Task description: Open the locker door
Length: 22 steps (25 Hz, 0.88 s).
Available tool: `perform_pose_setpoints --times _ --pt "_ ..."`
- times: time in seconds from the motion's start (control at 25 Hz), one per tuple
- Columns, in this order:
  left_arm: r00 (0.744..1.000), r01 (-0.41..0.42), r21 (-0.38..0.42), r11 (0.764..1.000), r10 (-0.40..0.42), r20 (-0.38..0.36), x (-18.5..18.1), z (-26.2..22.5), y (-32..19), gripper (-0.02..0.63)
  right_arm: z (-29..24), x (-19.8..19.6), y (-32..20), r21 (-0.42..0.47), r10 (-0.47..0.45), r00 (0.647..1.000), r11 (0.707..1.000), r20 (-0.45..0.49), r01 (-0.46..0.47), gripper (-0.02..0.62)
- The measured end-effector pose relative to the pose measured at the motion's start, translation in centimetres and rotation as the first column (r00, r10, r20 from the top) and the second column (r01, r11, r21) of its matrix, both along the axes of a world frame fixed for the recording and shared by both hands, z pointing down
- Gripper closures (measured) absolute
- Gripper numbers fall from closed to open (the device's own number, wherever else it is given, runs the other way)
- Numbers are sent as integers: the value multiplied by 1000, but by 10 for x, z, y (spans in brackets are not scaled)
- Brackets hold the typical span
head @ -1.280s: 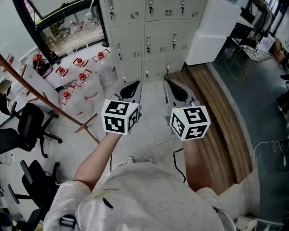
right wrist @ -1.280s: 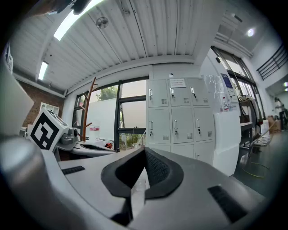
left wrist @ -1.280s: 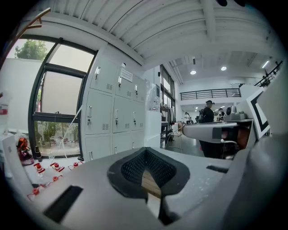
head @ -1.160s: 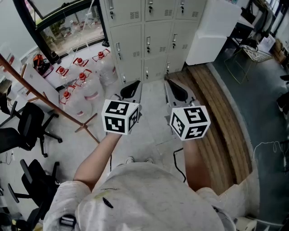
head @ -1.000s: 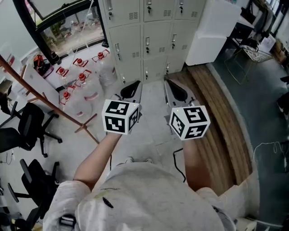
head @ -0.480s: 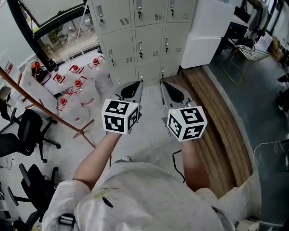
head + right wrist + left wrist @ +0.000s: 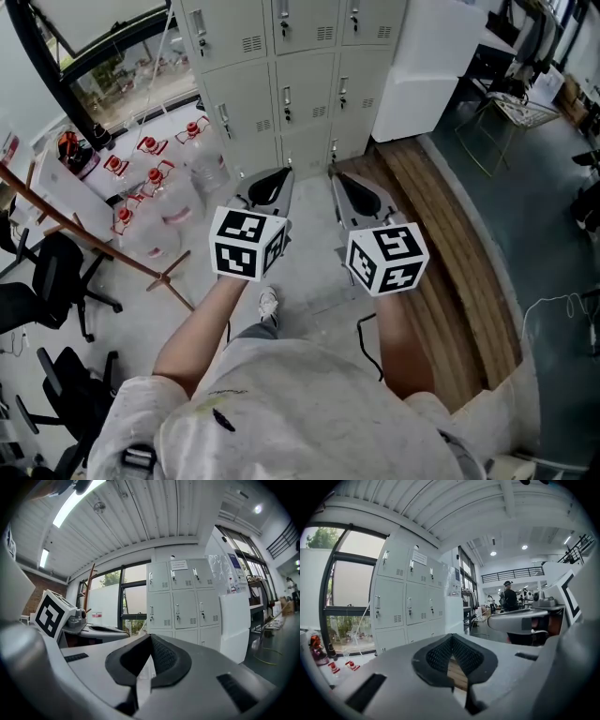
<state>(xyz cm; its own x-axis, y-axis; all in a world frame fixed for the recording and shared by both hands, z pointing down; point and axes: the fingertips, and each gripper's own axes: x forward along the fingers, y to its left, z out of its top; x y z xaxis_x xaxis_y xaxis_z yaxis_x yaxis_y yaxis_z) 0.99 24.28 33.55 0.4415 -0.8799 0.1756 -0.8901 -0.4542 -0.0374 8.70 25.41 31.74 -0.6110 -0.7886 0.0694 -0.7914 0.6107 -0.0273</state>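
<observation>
A person stands on the floor facing a bank of grey lockers, every locker door in sight shut. The doors stand upright, taller than wide, fronts turned toward the person, each with a small handle near its left edge and a vent slot beside it. Which door is meant cannot be told.

Both forearms reach forward, side by side and roughly level, well short of the lockers. The left hand-held gripper points at the bank with its dark padded jaws brought together at the tips, nothing between them. The right hand-held gripper, just beside it, points the same way, its jaws likewise closed and empty. The marker cubes on both face up toward the head camera.

To the left of the lockers, clear water bottles with red caps stand on the floor below a window. A tall white cabinet adjoins the bank on the right, and a strip of wooden boards runs along the floor on that side.
</observation>
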Motion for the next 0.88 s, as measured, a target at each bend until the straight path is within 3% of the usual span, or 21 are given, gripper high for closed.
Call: perform_pose_setpoints --times 0.44,0.88 --pt "999 -7 -32 999 6 -39 -32 11 -69 600 9 -32 -65 -12 7 999 1000 -38 -8 600" --pt "995 -24 -55 998 19 -94 -92 10 -156 600 4 -96 -150 -22 9 997 1000 -76 -11 600"
